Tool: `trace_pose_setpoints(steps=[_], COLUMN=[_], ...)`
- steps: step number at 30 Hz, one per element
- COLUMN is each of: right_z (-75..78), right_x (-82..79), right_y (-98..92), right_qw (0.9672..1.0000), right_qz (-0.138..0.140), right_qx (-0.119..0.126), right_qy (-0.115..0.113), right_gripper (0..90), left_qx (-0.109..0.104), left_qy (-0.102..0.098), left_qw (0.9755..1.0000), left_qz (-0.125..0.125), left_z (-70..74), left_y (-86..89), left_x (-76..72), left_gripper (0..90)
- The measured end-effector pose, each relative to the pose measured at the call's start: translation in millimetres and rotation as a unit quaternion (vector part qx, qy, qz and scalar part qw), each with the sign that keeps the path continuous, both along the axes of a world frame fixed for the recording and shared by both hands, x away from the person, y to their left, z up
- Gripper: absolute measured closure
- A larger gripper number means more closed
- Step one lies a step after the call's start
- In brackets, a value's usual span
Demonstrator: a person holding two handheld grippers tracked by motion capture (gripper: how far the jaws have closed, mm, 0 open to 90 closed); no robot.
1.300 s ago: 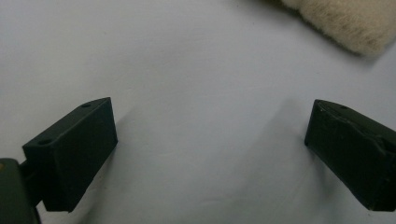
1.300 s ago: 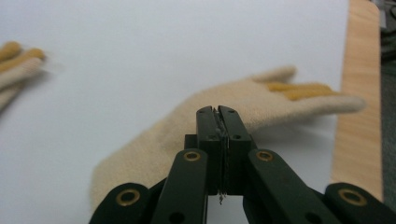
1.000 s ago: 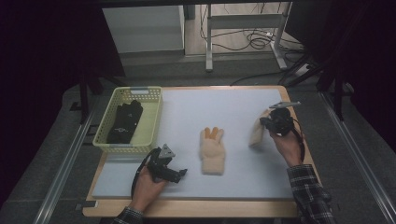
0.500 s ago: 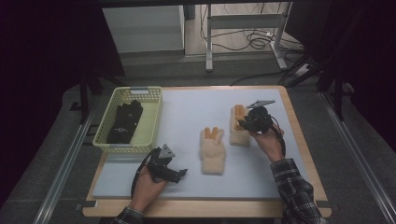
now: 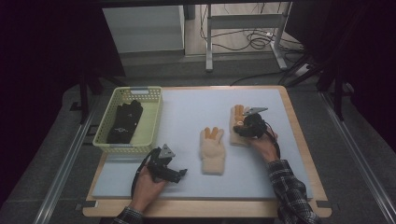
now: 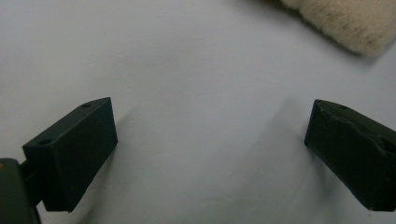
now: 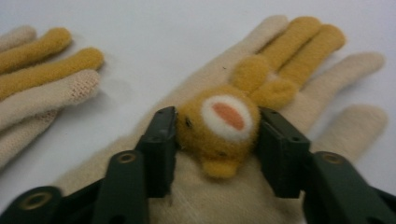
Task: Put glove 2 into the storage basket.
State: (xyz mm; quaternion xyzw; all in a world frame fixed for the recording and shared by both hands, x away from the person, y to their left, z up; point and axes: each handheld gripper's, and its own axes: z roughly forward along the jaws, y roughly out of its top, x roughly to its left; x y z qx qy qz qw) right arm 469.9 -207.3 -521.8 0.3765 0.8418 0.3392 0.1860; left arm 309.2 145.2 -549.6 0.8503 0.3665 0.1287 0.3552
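Note:
A cream glove (image 5: 238, 113) with orange fingers lies flat on the pale mat, right of its twin (image 5: 213, 150). My right gripper (image 5: 246, 127) hangs low over it. In the right gripper view its jaws have just been opening. They stand on either side of the orange plush animal head (image 7: 219, 125) sewn on that glove (image 7: 299, 65), with the head between them and not squeezed. The twin's fingers (image 7: 42, 70) lie at the left. My left gripper (image 5: 180, 173) rests open on the mat near the front edge. Bare mat lies between its pads (image 6: 74, 154), and the twin's cuff (image 6: 341, 23) shows beyond.
A yellow-green basket (image 5: 152, 122) at the mat's left holds a pair of black gloves (image 5: 123, 122). The wooden table edge (image 5: 299, 135) runs along the right. Beyond the table are a dark floor, cables and metal legs.
My right hand moved left and down with the glove, which now lies flat beside its twin. The left hand stayed still.

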Motion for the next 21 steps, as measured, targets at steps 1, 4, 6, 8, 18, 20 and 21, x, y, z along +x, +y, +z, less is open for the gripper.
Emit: trace_pose_setpoints(steps=[1,4,6,8,18,20,21], right_z=[1.4,7.1,14.5,23.2,66.4,73.8,77.2], right_x=[-1.1,-5.0,-9.3,-15.0,-55.1,-64.5,-69.2], right_y=[-1.6,-4.6,-7.9,-9.8,-2.4,3.8,7.1], right_qw=[1.0,1.0,1.0,0.9998,0.9985,0.998,0.9976], right_qz=[-0.001,-0.002,0.001,0.003,0.036,0.051,0.059], right_qx=[-0.001,-0.007,0.004,0.013,0.04,0.036,0.035], right_qy=[0.0,-0.005,-0.008,-0.011,-0.01,-0.012,-0.013], right_gripper=[58.0,60.8,60.9,60.8,60.7,60.7,60.7], left_qx=[0.0,0.0,0.0,0.0,0.0,0.001,0.001], left_qy=[0.0,0.0,0.0,0.0,0.0,0.0,0.0], left_qw=[1.0,1.0,1.0,1.0,1.0,1.0,1.0], left_qz=[0.0,0.0,0.0,0.0,0.0,-0.001,-0.001], left_z=[0.0,0.0,0.0,0.0,0.0,0.1,0.1], left_y=[0.0,0.0,0.0,0.0,0.0,0.1,0.1], left_x=[0.0,0.0,0.0,0.0,0.0,0.1,0.1], left_gripper=[2.4,2.4,2.4,2.4,2.4,2.4,2.4])
